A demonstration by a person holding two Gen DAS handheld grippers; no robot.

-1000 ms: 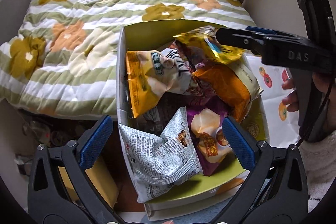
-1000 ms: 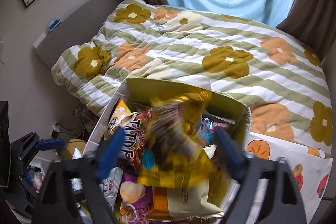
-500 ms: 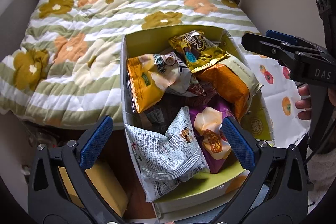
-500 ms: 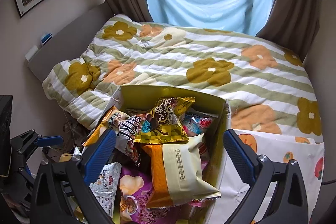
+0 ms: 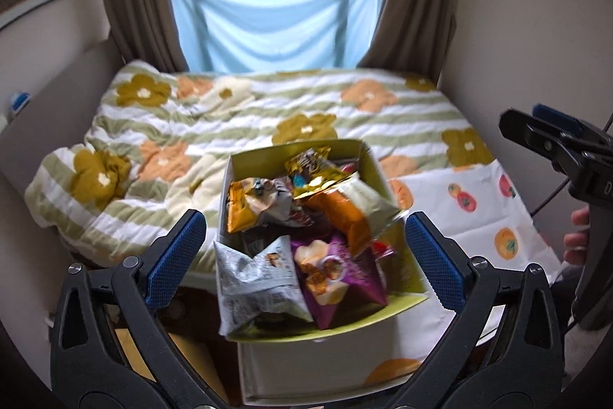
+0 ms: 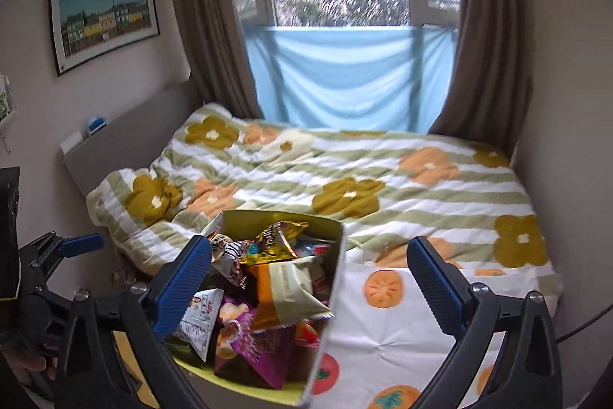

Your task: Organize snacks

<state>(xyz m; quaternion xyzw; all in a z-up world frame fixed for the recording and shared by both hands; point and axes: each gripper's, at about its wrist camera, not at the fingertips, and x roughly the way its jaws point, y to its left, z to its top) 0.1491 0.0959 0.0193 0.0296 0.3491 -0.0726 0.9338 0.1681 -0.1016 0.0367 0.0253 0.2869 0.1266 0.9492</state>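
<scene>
A yellow-lined cardboard box (image 5: 264, 150) stands at the foot of the bed, full of snack bags: a gold bag (image 5: 310, 167) on top at the back, an orange-and-cream bag (image 5: 345, 213), a grey-white bag (image 5: 256, 278) and a purple bag (image 5: 341, 271) at the front. The box also shows in the right wrist view (image 6: 337, 278). My left gripper (image 5: 306, 248) is open and empty, raised above the box's near end. My right gripper (image 6: 306, 278) is open and empty, above the box's right wall; it also shows at the right of the left wrist view (image 5: 551, 140).
A bed with a flowered green-striped quilt (image 5: 237, 125) lies behind the box. A white cloth with orange fruit prints (image 5: 459, 202) lies right of the box. Walls close in on both sides; a window with brown curtains (image 6: 207, 25) is at the back.
The gold bag left my right gripper and now lies in the box. Both grippers have lifted up and back, so the window and walls show.
</scene>
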